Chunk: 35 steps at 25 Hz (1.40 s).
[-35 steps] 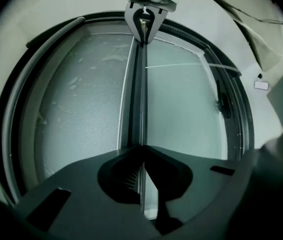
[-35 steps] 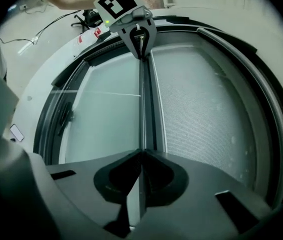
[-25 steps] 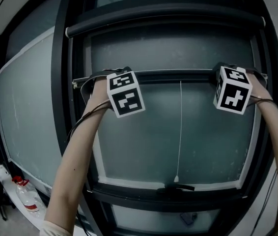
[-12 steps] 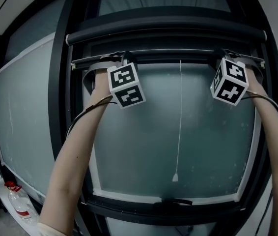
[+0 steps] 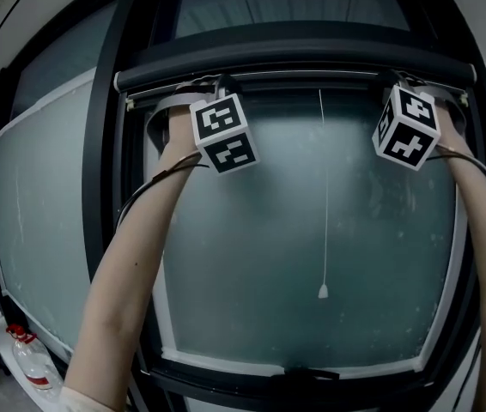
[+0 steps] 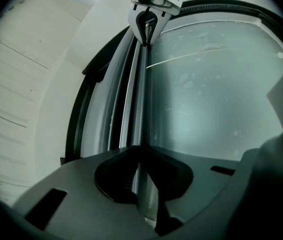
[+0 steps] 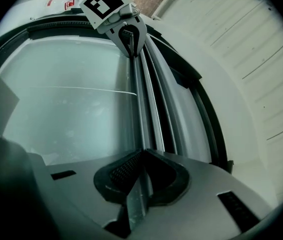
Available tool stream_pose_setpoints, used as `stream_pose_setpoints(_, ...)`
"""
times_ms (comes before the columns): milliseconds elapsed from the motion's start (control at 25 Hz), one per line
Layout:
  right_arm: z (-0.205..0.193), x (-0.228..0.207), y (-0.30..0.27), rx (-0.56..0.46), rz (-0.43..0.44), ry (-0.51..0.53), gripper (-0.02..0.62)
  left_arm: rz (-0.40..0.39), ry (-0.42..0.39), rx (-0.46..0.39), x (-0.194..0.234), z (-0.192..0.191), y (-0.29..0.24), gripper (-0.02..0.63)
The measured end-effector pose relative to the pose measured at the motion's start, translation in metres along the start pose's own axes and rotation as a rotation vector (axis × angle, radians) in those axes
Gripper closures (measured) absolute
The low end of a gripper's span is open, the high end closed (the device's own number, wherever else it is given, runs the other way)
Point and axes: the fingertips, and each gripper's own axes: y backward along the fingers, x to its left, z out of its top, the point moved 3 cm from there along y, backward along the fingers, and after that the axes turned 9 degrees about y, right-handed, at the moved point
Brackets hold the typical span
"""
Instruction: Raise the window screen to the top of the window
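The window screen's thin bottom bar [image 5: 312,81] lies level just under the dark roller housing [image 5: 294,56] at the top of the window. My left gripper [image 5: 198,91] is shut on the bar's left part, and my right gripper [image 5: 408,84] is shut on its right part. In the left gripper view the bar [image 6: 142,109] runs straight out from between the pads of my left gripper [image 6: 140,184] to the right gripper [image 6: 146,26]. The right gripper view mirrors this: the bar [image 7: 140,109] is pinched in my right gripper [image 7: 140,184]. A white pull cord [image 5: 325,196] hangs from the bar.
The dark window frame [image 5: 106,187] surrounds frosted glass [image 5: 312,256], with a second pane [image 5: 45,213] to the left. A window handle [image 5: 305,373] sits on the lower frame. A plastic bottle [image 5: 33,363] stands on the floor at lower left. A pale wall [image 6: 26,84] flanks the window.
Both grippers have gone up together with the bar, from about mid-window to just below the roller housing. The pull cord's end has risen with it.
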Motion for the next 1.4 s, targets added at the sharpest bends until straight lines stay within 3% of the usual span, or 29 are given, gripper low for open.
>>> stream_pose_setpoints(280,-0.002,-0.020,-0.011,0.006,-0.012,0.016,0.575,0.023,-0.003,-0.016,0.019,0.003,-0.008,0.578)
stream_pose_setpoints(440,-0.001,-0.022,-0.012,0.003,0.035,0.029,0.574,-0.017,0.007,-0.034,0.022,0.002,-0.009,0.578)
stream_pose_setpoints(600,-0.002,-0.021,-0.006,0.009,-0.026,-0.025,0.571,0.054,0.039,-0.043,0.020,0.002,-0.001,0.574)
stream_pose_setpoints(680,0.000,-0.021,0.002,-0.015,-0.067,-0.111,0.571,0.052,0.135,-0.041,0.015,0.000,0.008,0.583)
stream_pose_setpoints(880,0.006,0.010,0.030,-0.114,-0.067,-0.433,0.574,0.003,0.543,-0.135,-0.013,-0.002,0.040,0.583)
stream_pose_setpoints(1040,0.013,0.063,0.051,-0.153,-0.042,-0.624,0.578,0.023,0.704,-0.102,-0.058,-0.018,0.075,0.583)
stream_pose_setpoints(1160,0.018,0.111,0.079,-0.169,-0.047,-0.793,0.584,-0.036,0.892,-0.112,-0.104,-0.029,0.108,0.583)
stream_pose_setpoints(1320,0.038,0.191,0.135,-0.199,-0.003,-0.922,0.588,-0.083,0.960,-0.022,-0.188,-0.049,0.168,0.595)
stream_pose_setpoints(1400,0.054,0.236,0.173,-0.209,0.055,-0.972,0.588,-0.157,1.007,0.021,-0.240,-0.055,0.203,0.597)
